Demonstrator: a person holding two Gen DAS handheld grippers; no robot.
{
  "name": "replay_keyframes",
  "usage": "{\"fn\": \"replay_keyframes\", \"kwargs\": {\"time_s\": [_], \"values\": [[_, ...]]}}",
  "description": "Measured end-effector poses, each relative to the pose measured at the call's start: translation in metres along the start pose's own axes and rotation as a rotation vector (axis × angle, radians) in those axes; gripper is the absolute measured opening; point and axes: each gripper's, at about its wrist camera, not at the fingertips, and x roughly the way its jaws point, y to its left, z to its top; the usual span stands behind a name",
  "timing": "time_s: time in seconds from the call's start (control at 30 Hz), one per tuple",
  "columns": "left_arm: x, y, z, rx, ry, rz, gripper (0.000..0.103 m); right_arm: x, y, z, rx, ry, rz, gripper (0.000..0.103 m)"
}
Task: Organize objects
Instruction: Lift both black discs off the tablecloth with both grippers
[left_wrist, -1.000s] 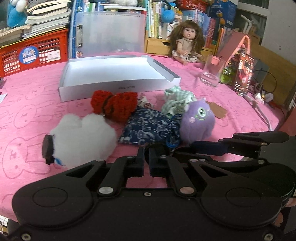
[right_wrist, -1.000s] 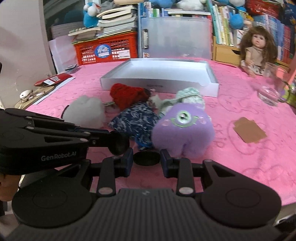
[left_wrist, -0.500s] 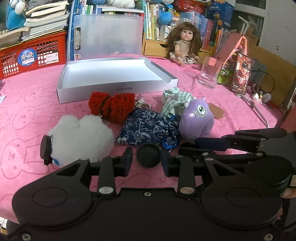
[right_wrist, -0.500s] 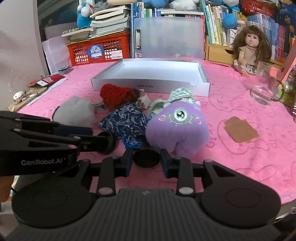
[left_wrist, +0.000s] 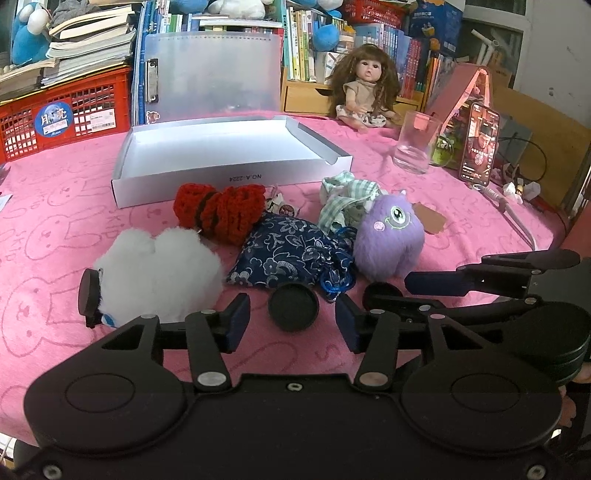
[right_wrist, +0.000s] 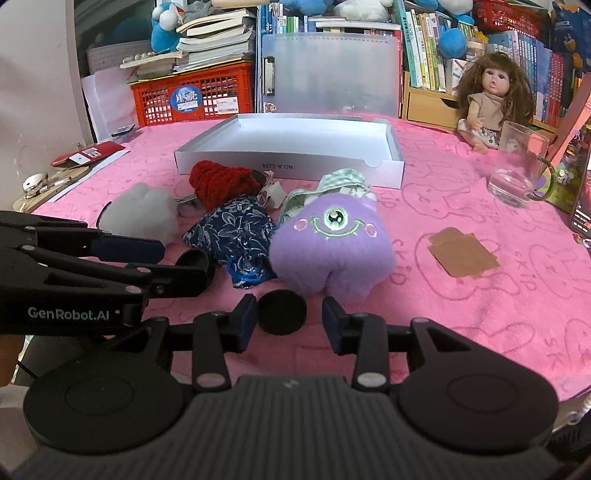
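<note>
A heap of soft things lies on the pink cloth in front of a shallow white box (left_wrist: 229, 147): a white fluffy toy (left_wrist: 159, 273), a red knitted piece (left_wrist: 221, 208), a blue floral pouch (left_wrist: 291, 254), a green checked cloth (left_wrist: 347, 199) and a purple one-eyed plush (left_wrist: 388, 240). My left gripper (left_wrist: 293, 323) hovers just short of the pouch. Its jaws are opening and no object is between them. My right gripper (right_wrist: 290, 319) sits just before the purple plush (right_wrist: 332, 247), jaws also opening on nothing. Each gripper shows in the other's view, the right gripper (left_wrist: 395, 291) and the left gripper (right_wrist: 184, 262).
A doll (left_wrist: 364, 92), a glass (left_wrist: 415, 144) and a lit phone (left_wrist: 478, 144) stand at the back right. Brown card pieces (right_wrist: 461, 254) lie right of the plush. A red crate (left_wrist: 62, 118), a clear folder (left_wrist: 214, 74) and books line the back.
Both grippers' jaws have spread apart from nearly shut. Neither hand has shifted noticeably, and the toys lie where they were.
</note>
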Motion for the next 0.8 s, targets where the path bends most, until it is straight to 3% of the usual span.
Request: {"fn": "replay_keyframes", "kwargs": {"time_s": [0.27, 0.33, 0.53, 0.73, 0.8], "values": [[0.01, 0.003, -0.001, -0.016, 0.009, 0.023, 0.049, 0.001, 0.0, -0.001, 0.001, 0.006, 0.01, 0.055], [0.012, 0.003, -0.001, -0.018, 0.013, 0.019, 0.044, 0.0, 0.0, -0.001, 0.002, 0.006, 0.012, 0.055], [0.017, -0.006, -0.005, 0.02, 0.025, 0.02, 0.032, 0.001, 0.005, -0.003, -0.017, 0.008, 0.029, 0.04], [0.017, -0.007, -0.004, 0.02, 0.024, 0.015, 0.03, 0.002, 0.006, -0.002, -0.017, 0.006, 0.033, 0.04], [0.017, -0.006, -0.004, 0.019, 0.023, 0.014, 0.03, 0.003, 0.005, -0.002, -0.014, 0.004, 0.033, 0.047]]}}
